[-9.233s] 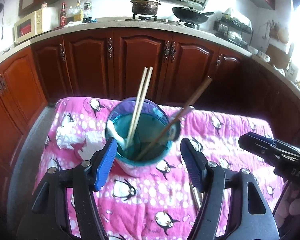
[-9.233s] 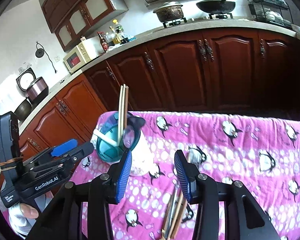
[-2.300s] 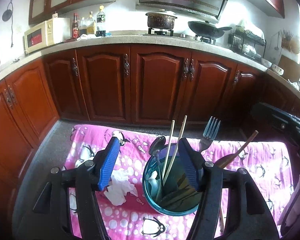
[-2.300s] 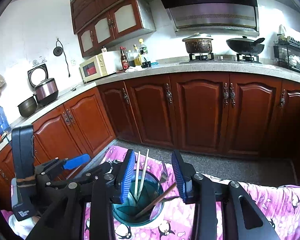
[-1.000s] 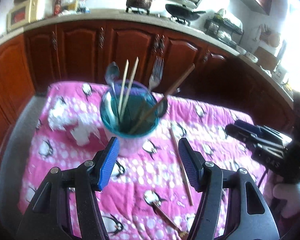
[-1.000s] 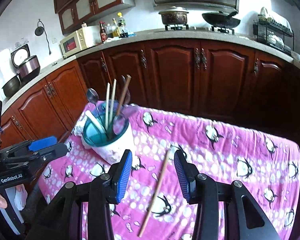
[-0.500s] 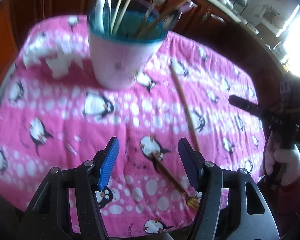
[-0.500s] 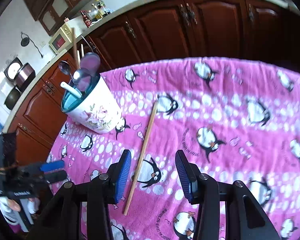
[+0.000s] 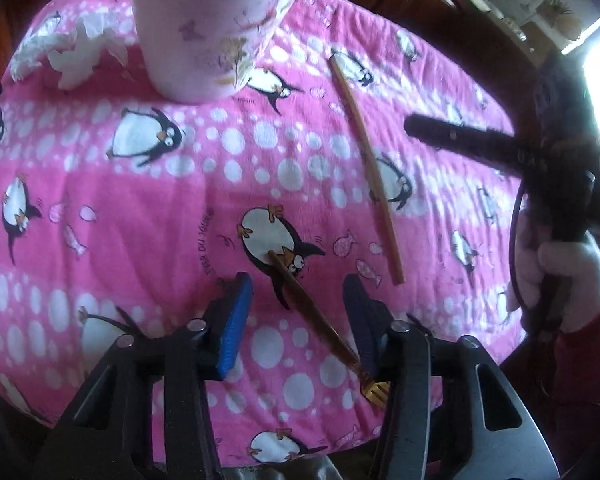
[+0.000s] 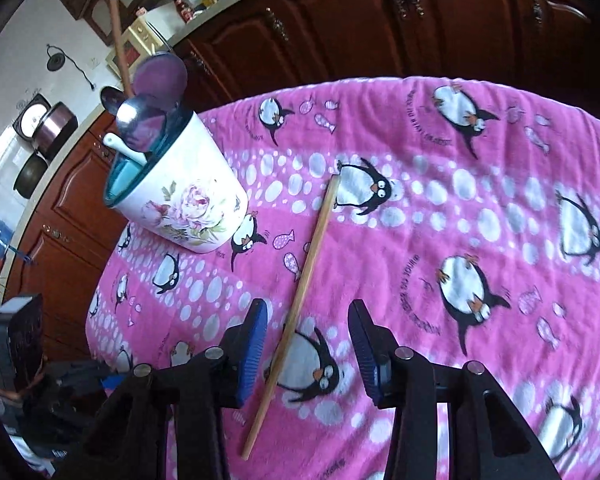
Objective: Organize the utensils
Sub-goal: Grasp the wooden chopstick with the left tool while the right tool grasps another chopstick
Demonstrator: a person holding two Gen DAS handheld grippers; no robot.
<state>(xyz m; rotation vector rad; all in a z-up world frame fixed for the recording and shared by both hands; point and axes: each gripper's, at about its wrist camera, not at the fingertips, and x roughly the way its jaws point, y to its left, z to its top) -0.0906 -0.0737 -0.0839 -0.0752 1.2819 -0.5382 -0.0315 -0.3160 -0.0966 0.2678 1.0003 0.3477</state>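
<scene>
Pink penguin-print cloth (image 9: 148, 208) covers the table, with dark wooden cabinets (image 10: 340, 24) behind it.

From the left wrist camera, going left to right: crumpled white tissue (image 9: 76, 52) lies at about 10 o'clock, just beside the floral utensil cup (image 9: 212, 28) at 12 o'clock, whose top is cut off by the frame edge. The left gripper (image 9: 298, 316) sits low over the cloth at 6 o'clock, jaws spread wide and holding nothing; a gold fork (image 9: 320, 320) lies slanted between them, its tines (image 9: 376, 390) under the right-hand finger, touching neither pad as far as can be seen. A single wooden chopstick (image 9: 374, 184) lies at 1 o'clock from the fork, apart from it. The right gripper (image 9: 460, 136) shows dark and blurred at 3 o'clock; its jaws cannot be read here.

From the right wrist camera: the cup (image 10: 180, 196) stands at 10 o'clock, holding spoons (image 10: 140, 120) and a brown stick handle (image 10: 118, 44). The chopstick (image 10: 300, 300) runs from 12 o'clock down to 7 o'clock, passing between the wide-open, empty fingers of the right gripper (image 10: 308, 344), nearer the left one.
</scene>
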